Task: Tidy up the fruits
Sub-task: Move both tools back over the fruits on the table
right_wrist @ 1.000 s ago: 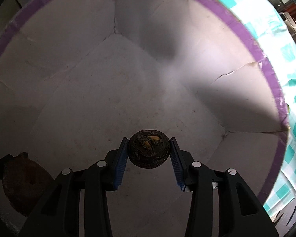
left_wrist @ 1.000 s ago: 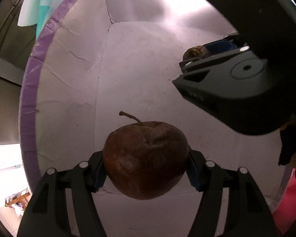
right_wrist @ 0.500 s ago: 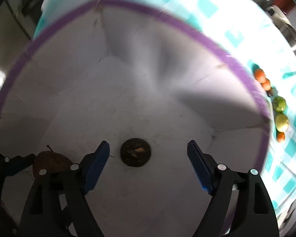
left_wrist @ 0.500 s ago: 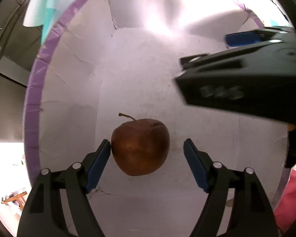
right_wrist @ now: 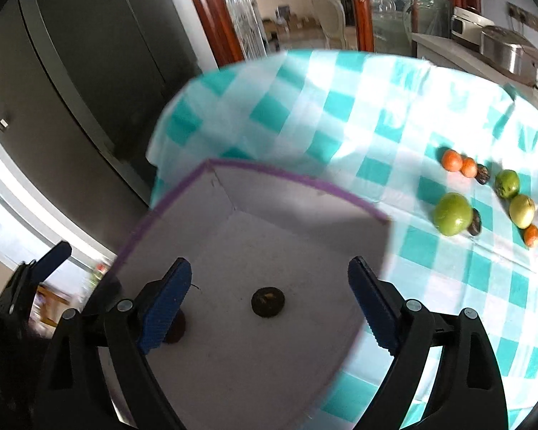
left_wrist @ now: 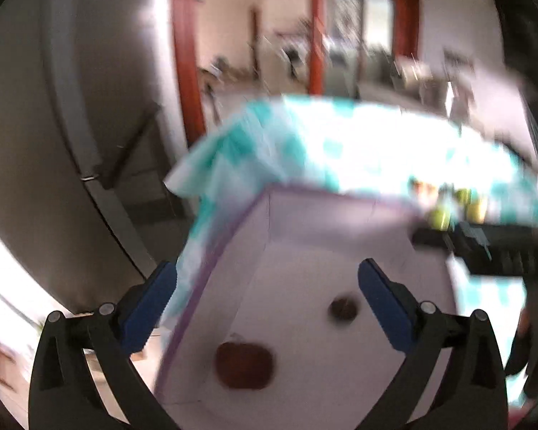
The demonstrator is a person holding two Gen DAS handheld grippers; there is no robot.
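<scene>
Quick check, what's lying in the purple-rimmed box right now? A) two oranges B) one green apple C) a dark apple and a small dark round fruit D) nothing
C: the dark apple and the small dark round fruit lie on the floor of the box; neither open gripper holds them.

Daylight glare, one sharp view and one smeared

We see the left wrist view heavily motion-blurred, the teal-and-white checked cloth on the table (left_wrist: 340, 150) washed out by glare; the right wrist view is sharper, with a soft shadow inside the white purple-rimmed cardboard box (right_wrist: 269, 215), blown-out brightness at left, and fisheye bending at the edges.
</scene>
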